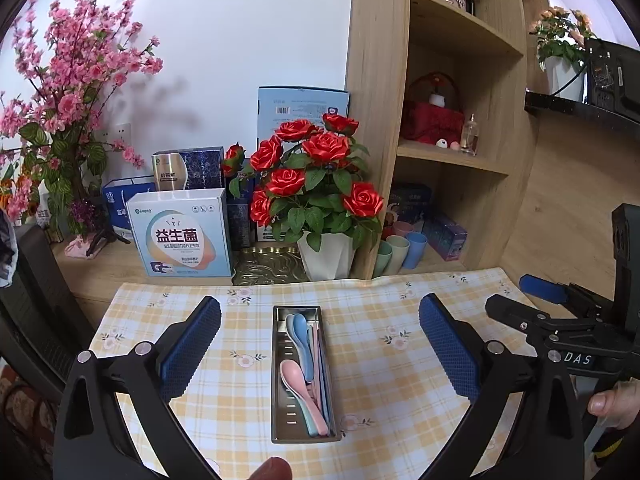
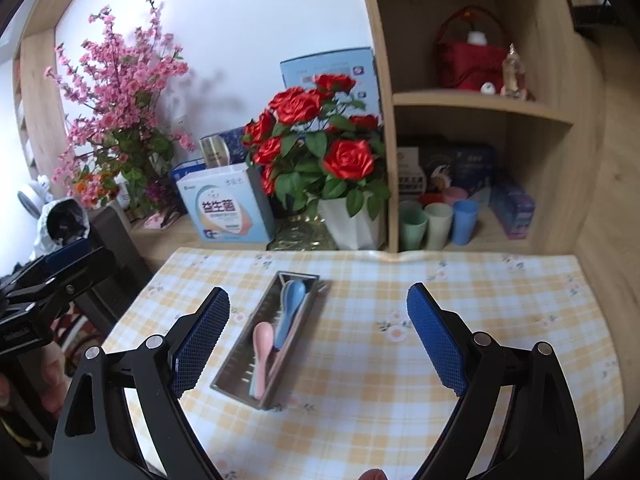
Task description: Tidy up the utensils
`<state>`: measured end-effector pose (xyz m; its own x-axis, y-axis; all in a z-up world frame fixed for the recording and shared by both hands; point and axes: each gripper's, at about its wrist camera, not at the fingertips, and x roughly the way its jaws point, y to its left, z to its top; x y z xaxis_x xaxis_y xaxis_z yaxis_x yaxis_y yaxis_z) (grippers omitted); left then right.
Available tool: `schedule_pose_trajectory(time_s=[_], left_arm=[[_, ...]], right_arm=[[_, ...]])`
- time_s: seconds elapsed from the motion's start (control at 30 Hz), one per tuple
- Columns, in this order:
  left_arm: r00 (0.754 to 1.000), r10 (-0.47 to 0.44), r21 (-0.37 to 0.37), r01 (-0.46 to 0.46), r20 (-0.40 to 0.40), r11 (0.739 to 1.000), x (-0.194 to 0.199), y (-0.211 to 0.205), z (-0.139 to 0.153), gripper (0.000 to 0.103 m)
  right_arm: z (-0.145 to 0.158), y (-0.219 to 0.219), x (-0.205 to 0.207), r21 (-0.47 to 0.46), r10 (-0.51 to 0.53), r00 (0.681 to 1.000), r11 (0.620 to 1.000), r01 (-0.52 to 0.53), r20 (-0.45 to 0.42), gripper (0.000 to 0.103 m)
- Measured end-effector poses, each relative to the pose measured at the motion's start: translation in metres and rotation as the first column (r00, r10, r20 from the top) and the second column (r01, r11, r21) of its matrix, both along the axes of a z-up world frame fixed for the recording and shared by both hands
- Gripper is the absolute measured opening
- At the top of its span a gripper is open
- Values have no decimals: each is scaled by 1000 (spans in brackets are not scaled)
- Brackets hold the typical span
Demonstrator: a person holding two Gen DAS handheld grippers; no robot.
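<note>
Hovering above the checked tablecloth (image 1: 380, 392), you hold both tools empty: your left gripper (image 1: 320, 344) and right gripper (image 2: 318, 336) stand wide apart, ribbed blue pads (image 1: 192, 352) clamping nothing. Your pastel plastic spoons (image 1: 300, 360) lie lengthwise in the narrow slotted steel tray (image 1: 280, 400), bowls overlapping, handles parallel so they fit. Looks sorted from here.
</note>
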<state>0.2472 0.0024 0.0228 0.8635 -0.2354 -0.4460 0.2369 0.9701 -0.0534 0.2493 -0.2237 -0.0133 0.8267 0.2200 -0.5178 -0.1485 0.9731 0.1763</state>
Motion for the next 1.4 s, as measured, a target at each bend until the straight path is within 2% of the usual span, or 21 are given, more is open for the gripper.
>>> schedule_pose_trajectory(time_s=[0.13,0.5,1.4], left_arm=[[999,38,26,-38,20,999,-11,0,4,97],[997,67,61,-70,44,996,-17,-2,10,97],[995,95,72,-97,39,993,-18,2,10,97]], right_arm=[[5,-5,-10,-9,-20,999,1000,20,26,87],[7,-16,-20,-10,-60,997,998,60,55,87],[11,-19,-22,-14,-88,994,996,89,63,87]])
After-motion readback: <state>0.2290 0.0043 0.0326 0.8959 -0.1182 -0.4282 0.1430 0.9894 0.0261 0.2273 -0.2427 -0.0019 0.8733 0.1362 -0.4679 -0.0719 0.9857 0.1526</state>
